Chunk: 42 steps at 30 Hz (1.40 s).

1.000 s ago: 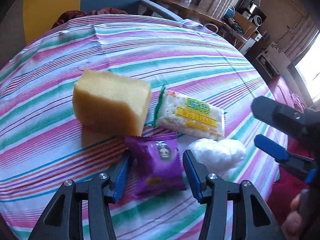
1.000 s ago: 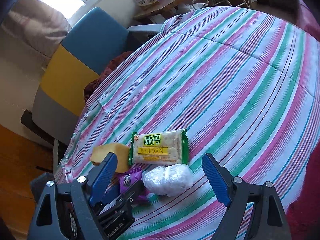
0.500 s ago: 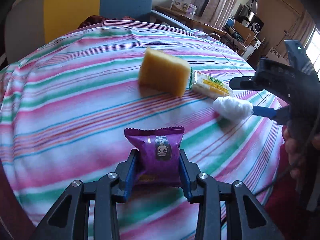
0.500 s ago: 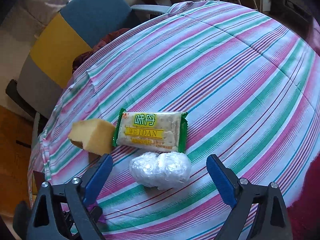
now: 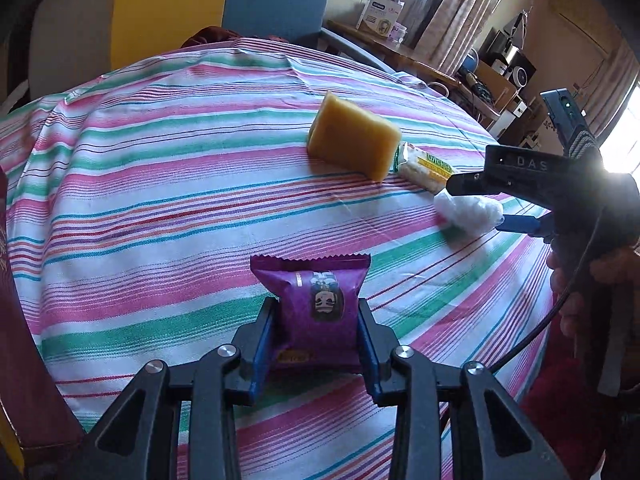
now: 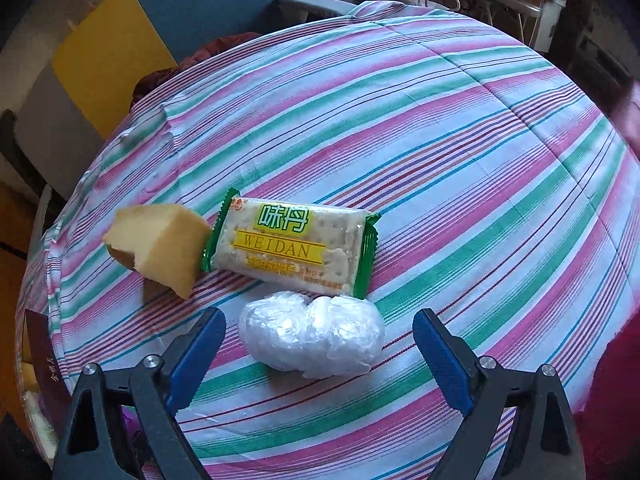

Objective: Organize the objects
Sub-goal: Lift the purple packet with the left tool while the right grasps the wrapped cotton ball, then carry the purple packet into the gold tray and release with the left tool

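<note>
Your left gripper (image 5: 318,330) is closing on the purple snack packet (image 5: 314,304), the blue pads pressed against both of its sides, so the packet sits clamped between the jaws, near you on the striped tablecloth (image 5: 160,200) and well apart from the other things. It looks light and puffy, an air-filled foil pouch: the film is slick and the contents are probably crushable, so you want only enough squeeze to keep it from sliding, taken across the middle of the body and not on the crimped end seams, which would fold away. Your right gripper (image 6: 318,344) hangs with its jaws wide apart on either side of the white plastic-wrapped bundle (image 6: 314,334), touching it on neither side as far as the right wrist view shows. That bundle lies just in front of the cracker packet (image 6: 290,246), with the yellow sponge block (image 6: 160,242) right beside the packet's left end. The bundle looks soft and lumpy, two rounded masses under crinkled film; judge it light, yielding and somewhat slippery. Take it across the narrower waist between the two lumps, where the pads can seat, and close gently so that the wrap does not tear or squirt sideways.
</note>
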Each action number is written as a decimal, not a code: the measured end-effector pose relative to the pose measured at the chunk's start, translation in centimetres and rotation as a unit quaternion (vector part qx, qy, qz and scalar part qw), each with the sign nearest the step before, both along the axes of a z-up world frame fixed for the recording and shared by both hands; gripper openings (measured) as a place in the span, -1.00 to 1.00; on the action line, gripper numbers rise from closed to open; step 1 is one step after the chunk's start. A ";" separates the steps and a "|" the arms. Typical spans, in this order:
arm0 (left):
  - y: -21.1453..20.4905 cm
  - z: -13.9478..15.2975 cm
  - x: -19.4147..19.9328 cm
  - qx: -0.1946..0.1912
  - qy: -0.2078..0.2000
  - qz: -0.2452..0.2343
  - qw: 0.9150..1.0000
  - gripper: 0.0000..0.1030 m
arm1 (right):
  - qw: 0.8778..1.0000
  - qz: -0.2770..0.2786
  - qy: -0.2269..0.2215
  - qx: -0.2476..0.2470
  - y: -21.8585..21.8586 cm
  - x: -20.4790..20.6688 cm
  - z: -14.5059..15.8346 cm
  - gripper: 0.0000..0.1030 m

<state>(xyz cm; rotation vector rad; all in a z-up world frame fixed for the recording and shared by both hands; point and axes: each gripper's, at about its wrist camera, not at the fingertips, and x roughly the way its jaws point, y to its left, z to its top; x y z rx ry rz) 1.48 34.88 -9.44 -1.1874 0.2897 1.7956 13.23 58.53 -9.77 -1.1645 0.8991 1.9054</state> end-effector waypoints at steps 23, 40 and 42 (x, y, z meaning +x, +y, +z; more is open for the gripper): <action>-1.8 0.5 0.8 -0.004 0.030 0.013 0.999 -0.36 | 0.974 0.222 0.003 0.029 -6.4 -5.8 0.1 -0.17; -8.8 8.2 -0.1 0.031 0.118 0.090 0.988 -0.36 | 0.973 0.228 -0.011 0.039 -6.5 -6.3 -0.4 -0.17; -9.7 8.6 -0.3 0.033 0.122 0.100 0.987 -0.36 | 0.972 0.229 -0.012 0.042 -6.5 -6.3 -0.5 -0.17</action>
